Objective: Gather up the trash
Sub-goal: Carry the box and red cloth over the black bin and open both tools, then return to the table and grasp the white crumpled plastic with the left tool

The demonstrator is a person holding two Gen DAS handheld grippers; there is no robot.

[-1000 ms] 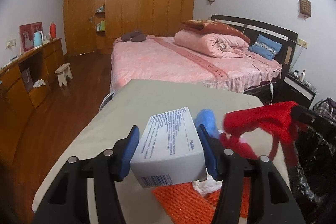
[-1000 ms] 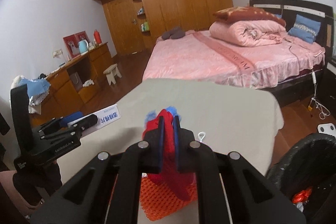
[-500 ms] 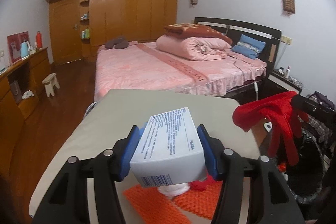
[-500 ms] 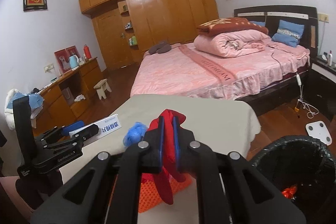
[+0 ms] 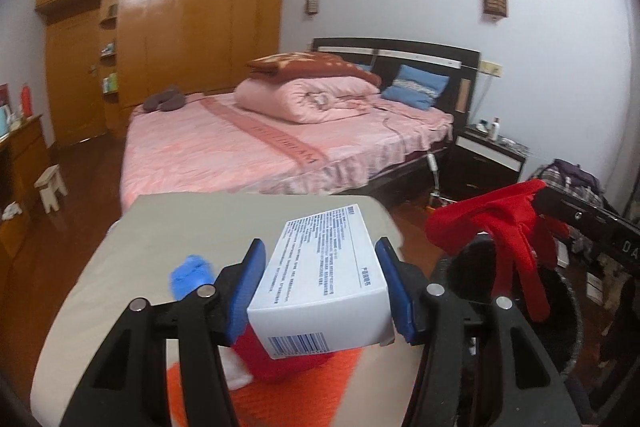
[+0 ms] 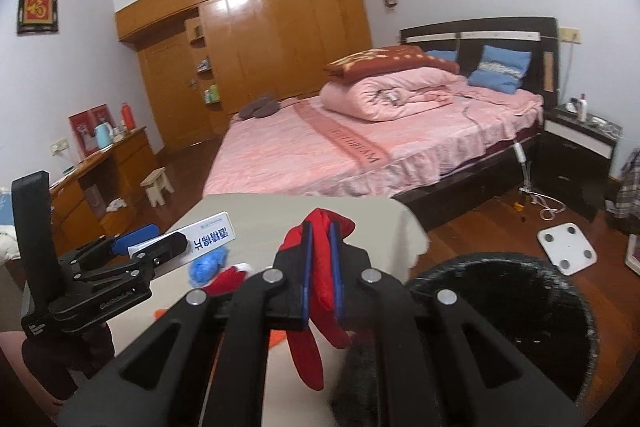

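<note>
My left gripper (image 5: 320, 267) is shut on a white printed box (image 5: 324, 279) and holds it above the beige table (image 5: 208, 223). It shows from the side in the right wrist view (image 6: 160, 247). My right gripper (image 6: 320, 247) is shut on a red cloth (image 6: 320, 291) that hangs down at the table's right edge, beside the black bin (image 6: 520, 311). The cloth also shows in the left wrist view (image 5: 508, 227). A blue crumpled scrap (image 5: 190, 273), an orange mesh (image 5: 288, 395), a red piece (image 5: 280, 359) and a white wad (image 5: 236, 371) lie on the table.
A pink bed (image 6: 360, 151) stands beyond the table. A dark nightstand (image 6: 580, 143) is at the right, a white scale (image 6: 566, 247) on the floor near the bin. A wooden desk (image 6: 100, 167) and small stool (image 6: 158, 185) are at the left.
My right gripper has carried the red cloth up and to the right, off the table toward the bin. My left gripper has swung right with the box; the blue scrap now lies left of it.
</note>
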